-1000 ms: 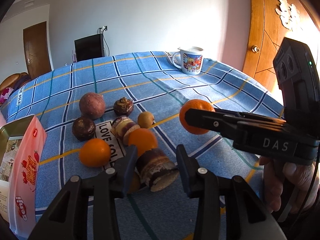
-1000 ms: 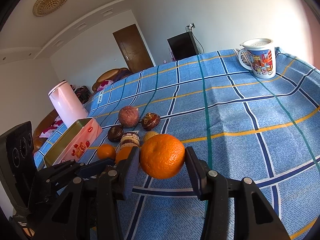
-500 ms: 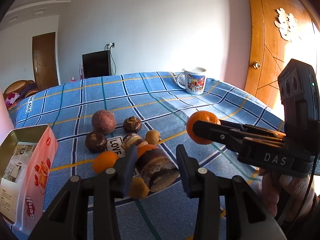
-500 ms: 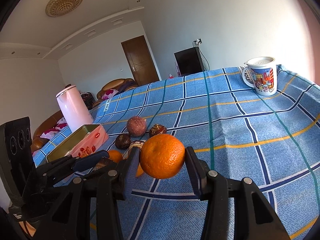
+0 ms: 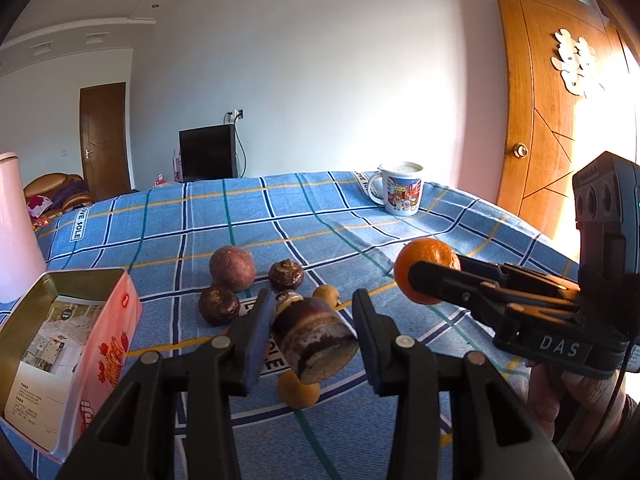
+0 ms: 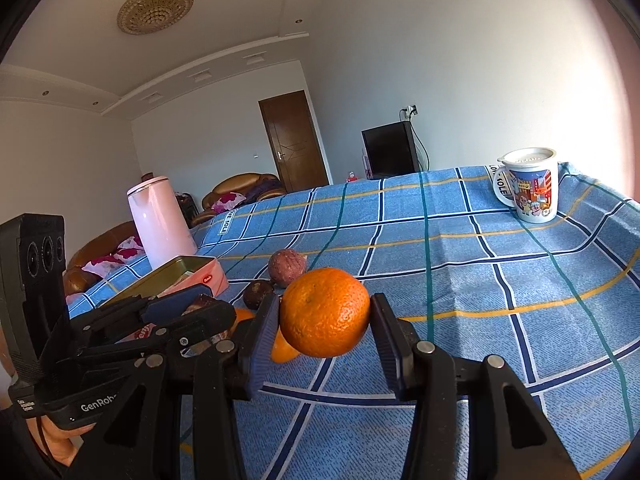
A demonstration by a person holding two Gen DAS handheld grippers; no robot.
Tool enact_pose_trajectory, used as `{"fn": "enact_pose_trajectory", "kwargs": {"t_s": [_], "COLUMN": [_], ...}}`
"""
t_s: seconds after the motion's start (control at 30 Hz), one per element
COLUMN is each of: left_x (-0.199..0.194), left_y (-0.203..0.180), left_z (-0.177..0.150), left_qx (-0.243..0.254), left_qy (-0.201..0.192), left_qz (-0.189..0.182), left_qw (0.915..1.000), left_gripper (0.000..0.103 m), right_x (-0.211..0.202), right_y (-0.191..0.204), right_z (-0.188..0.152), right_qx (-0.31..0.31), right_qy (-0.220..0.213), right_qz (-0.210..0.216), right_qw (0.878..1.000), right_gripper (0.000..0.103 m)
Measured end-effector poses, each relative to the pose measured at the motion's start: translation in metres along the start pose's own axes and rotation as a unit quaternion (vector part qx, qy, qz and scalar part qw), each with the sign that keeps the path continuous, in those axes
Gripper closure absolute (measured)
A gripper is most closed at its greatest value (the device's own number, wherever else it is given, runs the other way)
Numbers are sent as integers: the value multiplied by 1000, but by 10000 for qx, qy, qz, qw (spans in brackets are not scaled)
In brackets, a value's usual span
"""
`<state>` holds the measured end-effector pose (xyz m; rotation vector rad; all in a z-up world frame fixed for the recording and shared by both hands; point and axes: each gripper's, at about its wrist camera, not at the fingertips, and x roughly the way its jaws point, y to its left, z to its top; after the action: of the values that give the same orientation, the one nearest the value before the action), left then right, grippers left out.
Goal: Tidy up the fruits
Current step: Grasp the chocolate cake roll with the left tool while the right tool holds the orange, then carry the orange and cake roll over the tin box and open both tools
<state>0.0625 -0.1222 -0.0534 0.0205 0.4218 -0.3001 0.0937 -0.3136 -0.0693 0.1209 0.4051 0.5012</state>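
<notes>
My left gripper (image 5: 314,316) is shut on a short dark brown sugarcane piece (image 5: 316,340) and holds it above the blue checked tablecloth (image 5: 248,224). To its right, my right gripper (image 5: 424,280) is shut on an orange (image 5: 428,258). In the right wrist view the orange (image 6: 325,312) fills the gap between the pads of the right gripper (image 6: 325,316), and the left gripper (image 6: 192,312) shows at lower left. On the cloth lie a purple round fruit (image 5: 232,268), two dark brown fruits (image 5: 285,275) (image 5: 219,305) and two small yellow fruits (image 5: 326,295) (image 5: 298,390).
An open pink tin box (image 5: 68,356) stands at the near left, with a pink kettle (image 5: 16,228) behind it. A printed mug (image 5: 400,194) stands at the far right of the table. More oranges (image 6: 282,350) lie under the held one. A hand (image 5: 560,392) holds the right gripper.
Both grippers have tilted upward and risen a little with their loads, so the fruits on the cloth sit lower in both views. Neither grip has changed.
</notes>
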Motion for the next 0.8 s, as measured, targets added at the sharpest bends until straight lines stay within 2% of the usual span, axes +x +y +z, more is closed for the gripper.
{"fn": "enact_pose_trajectory", "kwargs": {"t_s": [0.5,0.8], "left_x": [-17,-34], "left_y": [17,46], "left_z": [7,13], "left_qx": [-92,-366], "left_qy": [-379,-494], "left_qz": [217,386], "left_qw": [9990,9974], "left_gripper": [61,61], "right_x": [-16,-5], "right_y": [12,33], "right_z": [-4,9], "right_qx": [-367,-489], "right_qy": [-523,-302], "right_qz": [-53,46], "right_qw": [9979,9983], "right_gripper": [55,55]}}
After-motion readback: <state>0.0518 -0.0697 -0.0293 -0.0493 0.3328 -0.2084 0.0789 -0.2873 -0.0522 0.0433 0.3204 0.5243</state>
